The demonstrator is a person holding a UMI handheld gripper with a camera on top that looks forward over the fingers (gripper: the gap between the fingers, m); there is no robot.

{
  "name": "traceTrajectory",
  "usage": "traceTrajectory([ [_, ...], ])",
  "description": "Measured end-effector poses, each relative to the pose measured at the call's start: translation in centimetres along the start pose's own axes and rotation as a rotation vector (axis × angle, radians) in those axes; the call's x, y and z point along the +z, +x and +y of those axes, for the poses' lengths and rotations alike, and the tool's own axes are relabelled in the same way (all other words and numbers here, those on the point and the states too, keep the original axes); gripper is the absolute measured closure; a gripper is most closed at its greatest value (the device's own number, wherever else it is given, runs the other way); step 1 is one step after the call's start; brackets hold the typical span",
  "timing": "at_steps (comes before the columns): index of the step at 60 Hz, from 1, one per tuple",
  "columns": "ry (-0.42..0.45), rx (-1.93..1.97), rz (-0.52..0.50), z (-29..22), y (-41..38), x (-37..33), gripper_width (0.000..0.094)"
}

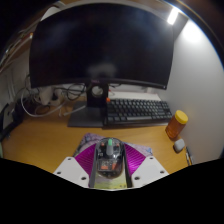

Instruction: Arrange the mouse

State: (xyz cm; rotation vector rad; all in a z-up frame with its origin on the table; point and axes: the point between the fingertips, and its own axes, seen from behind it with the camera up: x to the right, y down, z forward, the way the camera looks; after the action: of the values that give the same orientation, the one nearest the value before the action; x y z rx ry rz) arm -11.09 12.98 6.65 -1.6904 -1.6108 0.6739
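A translucent mouse (pixel 110 154) with visible electronics inside sits between the two fingers of my gripper (pixel 110 162). Both magenta pads (pixel 91 160) press against its sides, so the gripper is shut on it. The mouse is lifted above the wooden desk (pixel 50 140), in front of the black keyboard (pixel 137 110) and the large dark monitor (pixel 105 50).
An orange pill bottle (pixel 176 124) stands right of the keyboard, with a small white object (pixel 179 145) near it. White cables and a white item (pixel 45 98) lie at the back left. A dark object (pixel 8 122) sits on the desk's left edge.
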Motion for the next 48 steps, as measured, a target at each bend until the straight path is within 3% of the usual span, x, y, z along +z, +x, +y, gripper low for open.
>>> traceTrajectory([
  [7, -0.051, 0.01, -0.05, 3.8, 1.9, 2.2, 0.0511],
  [24, -0.077, 0.021, -0.095, 7.6, 2.9, 3.9, 0.0494],
  [31, -0.084, 0.013, -0.095, 7.7, 2.8, 3.7, 0.041],
  [36, -0.096, 0.02, -0.073, 7.5, 3.2, 2.7, 0.0058],
  [48, -0.115, 0.025, -0.088, 6.1, 1.7, -6.6, 0.0078],
])
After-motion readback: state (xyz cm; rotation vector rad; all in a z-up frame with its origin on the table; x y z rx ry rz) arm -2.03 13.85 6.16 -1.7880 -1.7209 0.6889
